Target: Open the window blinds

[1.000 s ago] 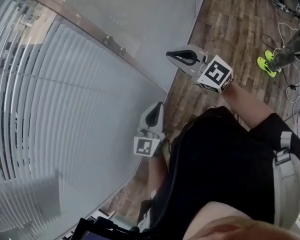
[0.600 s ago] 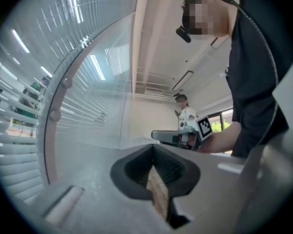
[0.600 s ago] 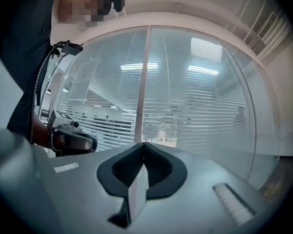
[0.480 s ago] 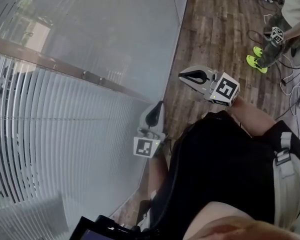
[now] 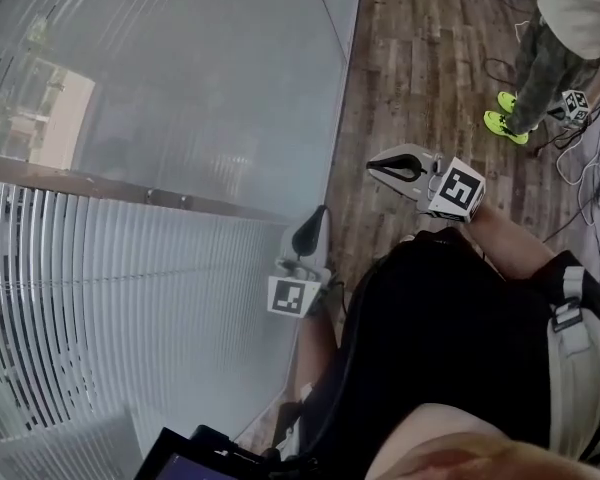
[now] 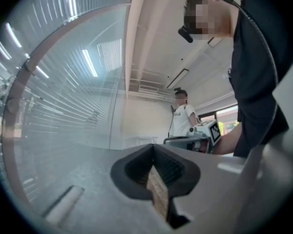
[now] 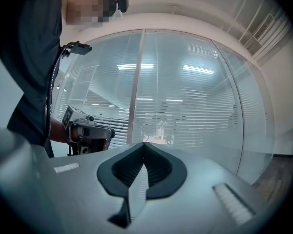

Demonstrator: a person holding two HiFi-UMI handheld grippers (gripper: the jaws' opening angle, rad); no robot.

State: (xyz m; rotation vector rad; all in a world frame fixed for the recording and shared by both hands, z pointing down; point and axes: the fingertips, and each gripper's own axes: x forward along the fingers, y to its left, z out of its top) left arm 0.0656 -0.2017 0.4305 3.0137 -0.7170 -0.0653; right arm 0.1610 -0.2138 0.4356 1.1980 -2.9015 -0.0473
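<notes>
- Blinds point(image 5: 100, 308) hang at the lower left of our head view.
- Our left tool point(image 5: 308, 230), mid-frame, is squeezed together, holding nothing.
- Our right tool point(image 5: 395, 168), up and right, is too.

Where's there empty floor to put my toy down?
The wooden floor is bare in the strip between the glass wall and the other person's green shoes. It's crowded at the far right, where cables trail across the boards around that person.

The blinds point(image 5: 100, 298) run off the head view's left edge.
</notes>
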